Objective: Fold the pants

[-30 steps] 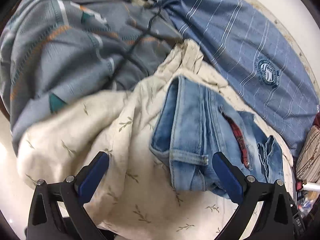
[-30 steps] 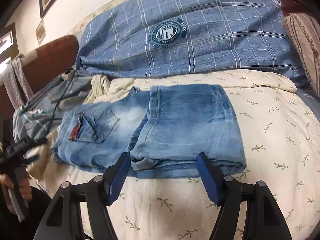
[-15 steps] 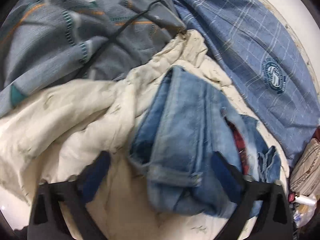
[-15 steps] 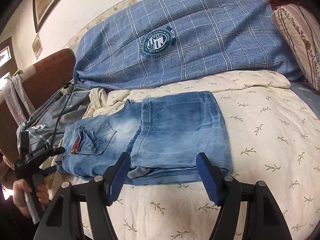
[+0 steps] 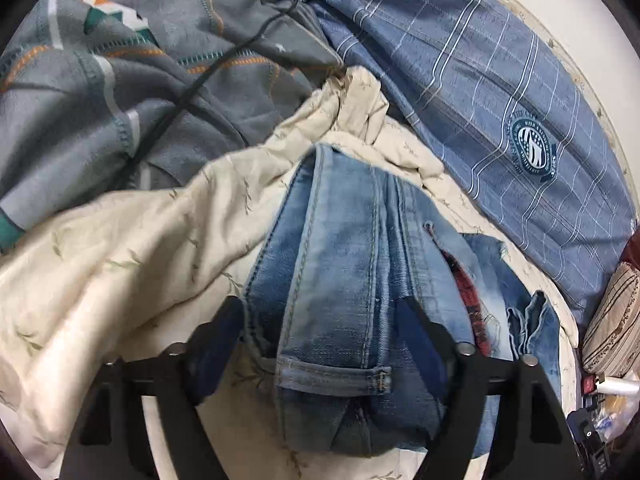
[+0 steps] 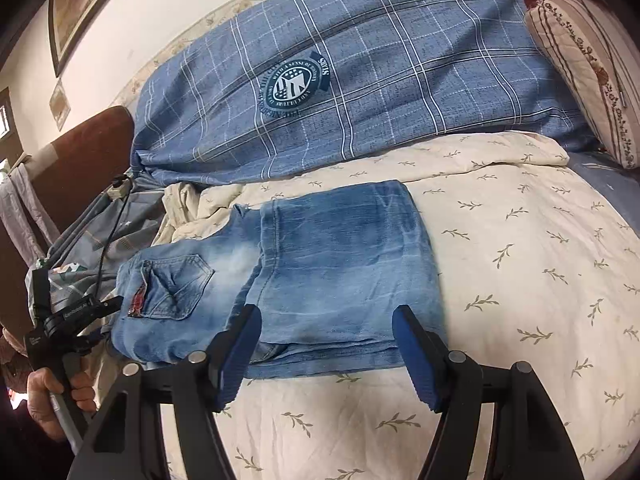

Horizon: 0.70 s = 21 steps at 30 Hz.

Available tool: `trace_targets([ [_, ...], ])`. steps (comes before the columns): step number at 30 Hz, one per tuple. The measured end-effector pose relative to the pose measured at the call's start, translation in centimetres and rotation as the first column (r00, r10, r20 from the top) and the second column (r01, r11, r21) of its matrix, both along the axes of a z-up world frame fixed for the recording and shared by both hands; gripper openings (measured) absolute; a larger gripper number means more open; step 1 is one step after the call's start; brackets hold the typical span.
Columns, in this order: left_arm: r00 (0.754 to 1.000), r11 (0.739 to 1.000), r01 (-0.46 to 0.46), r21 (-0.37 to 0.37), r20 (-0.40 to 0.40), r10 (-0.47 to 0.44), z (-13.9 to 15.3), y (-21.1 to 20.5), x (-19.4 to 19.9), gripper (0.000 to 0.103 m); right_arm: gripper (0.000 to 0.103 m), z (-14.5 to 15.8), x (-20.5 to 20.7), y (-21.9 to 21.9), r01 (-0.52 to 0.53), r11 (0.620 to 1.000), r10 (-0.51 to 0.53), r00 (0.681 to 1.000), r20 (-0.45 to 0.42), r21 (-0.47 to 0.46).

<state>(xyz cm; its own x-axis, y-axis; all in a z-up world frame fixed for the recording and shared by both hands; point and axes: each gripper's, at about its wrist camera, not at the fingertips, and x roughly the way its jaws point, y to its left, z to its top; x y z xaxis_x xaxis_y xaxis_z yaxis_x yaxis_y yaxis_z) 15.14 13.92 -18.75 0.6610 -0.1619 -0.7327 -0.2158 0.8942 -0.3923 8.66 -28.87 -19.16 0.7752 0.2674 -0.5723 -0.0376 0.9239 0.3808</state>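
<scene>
Since a second ago our left gripper point(image 5: 320, 344) has pushed in over the waistband end of the jeans point(image 6: 320, 276), and its jaws are closing with the denim between them, though we cannot tell that the pads press yet. Our right gripper point(image 6: 326, 354) hovers half-wide at the folded leg edge, gripping nothing. We see the jeans folded on the cream leaf-print quilt point(image 6: 520, 280), below the blue plaid pillow point(image 6: 360, 80).

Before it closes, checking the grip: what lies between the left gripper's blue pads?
The waistband end of the folded blue denim pants, seen in the left wrist view; the left gripper is closing.
</scene>
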Motion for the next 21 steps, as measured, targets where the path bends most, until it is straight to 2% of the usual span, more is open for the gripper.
trace_targets([
  [2,1.0,0.998,0.025,0.053,-0.003,-0.025,0.1,-0.7,0.2,0.078,0.071,0.0,0.0,-0.1,0.006,1.0,-0.006,1.0,0.0,0.001],
  [3,0.999,0.995,0.045,0.083,-0.001,-0.045,0.2,-1.1,0.2,0.07,0.071,0.1,-0.1,-0.2,0.01,1.0,-0.01,1.0,0.002,0.002],
  [4,0.998,0.992,0.062,0.112,0.006,-0.063,0.4,-1.4,0.1,0.041,0.071,0.1,-0.2,-0.4,0.013,1.0,-0.013,1.0,0.003,0.005],
  [5,0.996,0.99,0.092,0.111,0.005,-0.093,0.4,-1.6,0.2,0.023,0.071,0.1,-0.2,-0.5,0.016,1.0,-0.016,1.0,0.004,0.009],
  [9,0.993,0.983,0.118,0.141,0.01,-0.12,1.0,-2.4,0.2,0.015,0.071,0.1,-0.4,-1.4,0.04,0.999,-0.04,0.999,0.0,0.033],
  [14,0.982,0.976,0.142,0.167,0.101,-0.16,4.5,-3.7,-0.9,0.014,0.071,-0.1,-0.4,-2.8,0.08,0.993,-0.079,0.997,-0.016,0.082],
  [18,0.937,0.949,0.227,0.221,0.216,-0.274,9.5,-7.4,-2.2,0.014,0.071,-0.4,-0.4,-4.6,0.136,0.98,-0.131,0.991,-0.04,0.144],
  [21,0.903,0.909,0.302,0.287,0.22,-0.37,11.4,-11.4,-1.9,0.014,0.071,-0.9,-0.3,-6.4,0.195,0.959,-0.183,0.98,-0.079,0.204],
])
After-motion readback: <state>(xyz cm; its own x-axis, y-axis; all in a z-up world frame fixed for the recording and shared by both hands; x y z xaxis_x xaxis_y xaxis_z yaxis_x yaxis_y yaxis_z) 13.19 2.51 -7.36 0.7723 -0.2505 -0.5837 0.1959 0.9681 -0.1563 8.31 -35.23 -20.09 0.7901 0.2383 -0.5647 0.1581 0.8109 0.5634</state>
